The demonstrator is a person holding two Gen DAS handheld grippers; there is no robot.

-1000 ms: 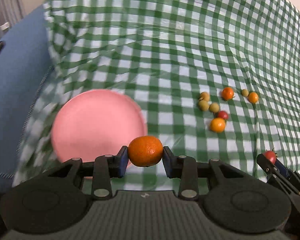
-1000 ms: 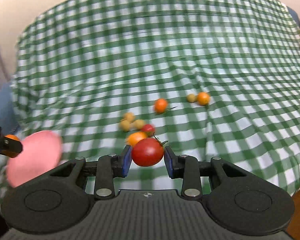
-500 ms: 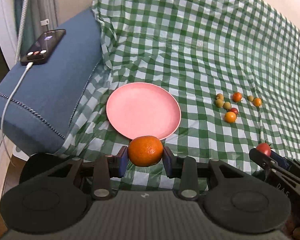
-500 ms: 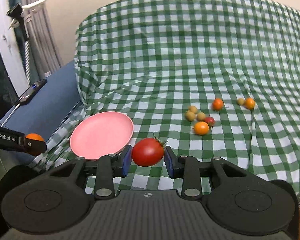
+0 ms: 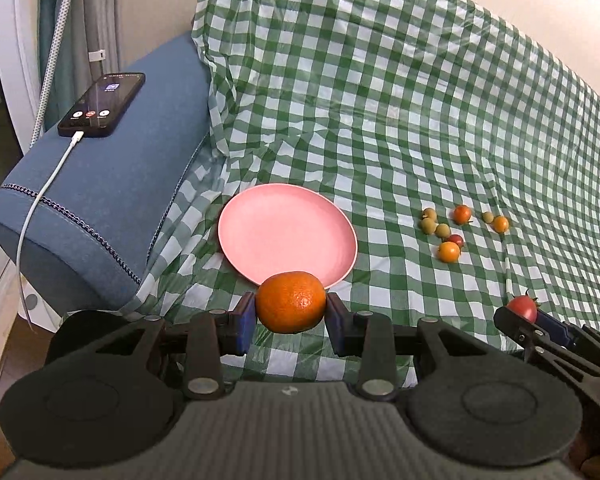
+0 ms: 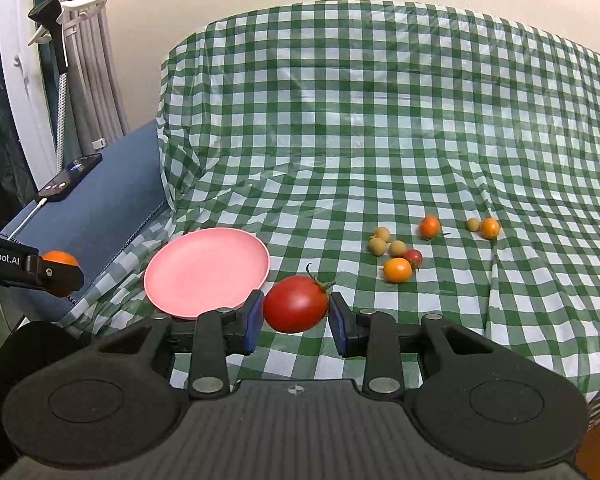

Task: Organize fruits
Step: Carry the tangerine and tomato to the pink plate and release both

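My left tongs (image 5: 291, 322) were clamped on the orange (image 5: 291, 302), a blue pad pressed to each side, holding it in the air in front of the near rim of the pink plate (image 5: 284, 236). My right tongs (image 6: 296, 322) gripped the tomato (image 6: 296, 303) the same way, its green stem pointing up and to the right; it hung above the checked cloth (image 6: 380, 140) just right of the plate. Each pair of tongs showed in the other's camera, well apart from one another, the left out beyond the plate's left side.

Nothing lay on the plate yet. Farther right, the small fruits (image 5: 456, 226) sat loose on the cloth in two bunches: a group of five, mostly greenish with one red and one orange, and a pair beyond it, with a lone orange-red one between. A phone (image 5: 102, 104) on its cable rested on the blue cushion (image 5: 100, 200) to the left, clear of the work.

I judged this to be the carrying step, both fruits lifted and neither delivered. The next move called for bringing the orange forward over the plate's middle, lowering it close before letting go so it would not roll off the shallow rim, then bringing the tomato in from the right without the tongs meeting.
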